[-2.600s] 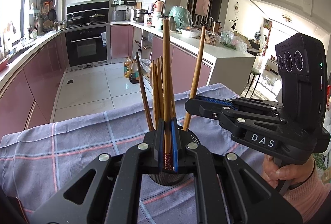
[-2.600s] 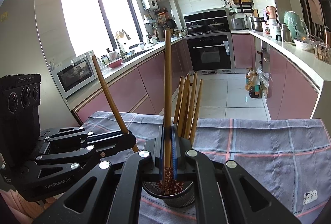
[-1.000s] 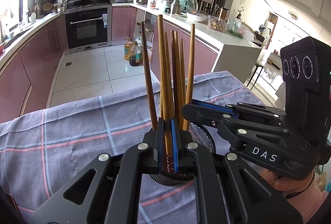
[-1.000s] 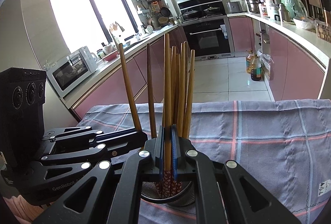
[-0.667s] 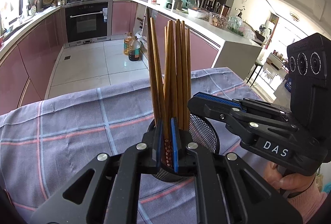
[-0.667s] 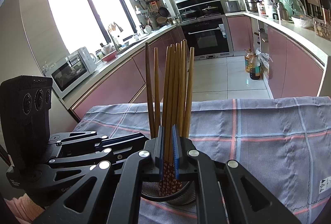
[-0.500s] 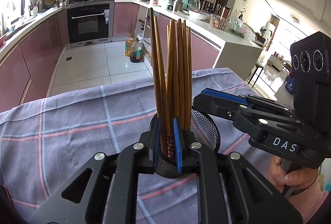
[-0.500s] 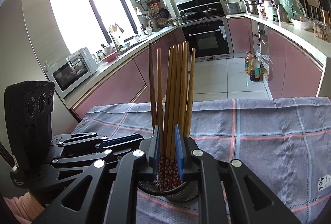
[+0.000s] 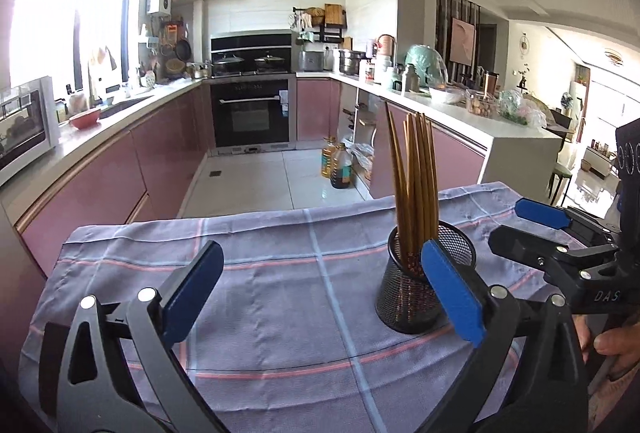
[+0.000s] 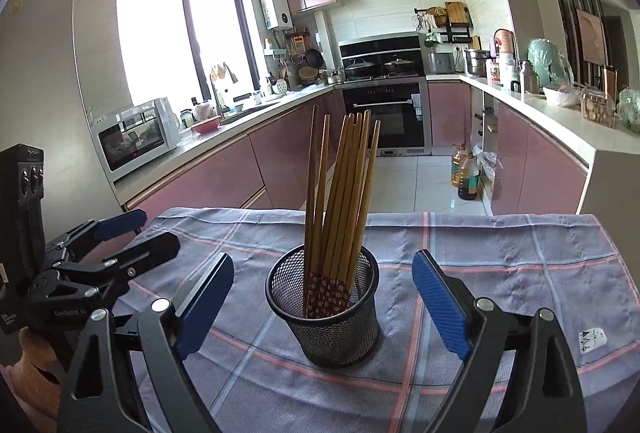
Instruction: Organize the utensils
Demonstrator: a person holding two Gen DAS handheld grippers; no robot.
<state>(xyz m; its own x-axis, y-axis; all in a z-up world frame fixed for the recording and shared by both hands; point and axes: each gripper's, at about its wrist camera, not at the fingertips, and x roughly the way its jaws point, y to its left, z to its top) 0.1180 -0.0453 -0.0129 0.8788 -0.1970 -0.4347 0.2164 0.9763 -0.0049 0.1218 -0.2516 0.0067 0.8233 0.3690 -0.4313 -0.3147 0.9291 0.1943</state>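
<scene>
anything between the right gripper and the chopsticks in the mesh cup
Nothing visible. The right gripper has just opened wide, jaws apart on either side of the mesh cup, and the chopsticks stand in it unobstructed. The left gripper sits off to the left, also open.

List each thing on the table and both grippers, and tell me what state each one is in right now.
chopsticks: standing bundled in the cup, leaning slightly, held by nothing
mesh cup: upright on the cloth
checked cloth: spread flat over the table
left gripper: open, jaws just opened, empty
right gripper: open, jaws just opened, nothing gripped
</scene>
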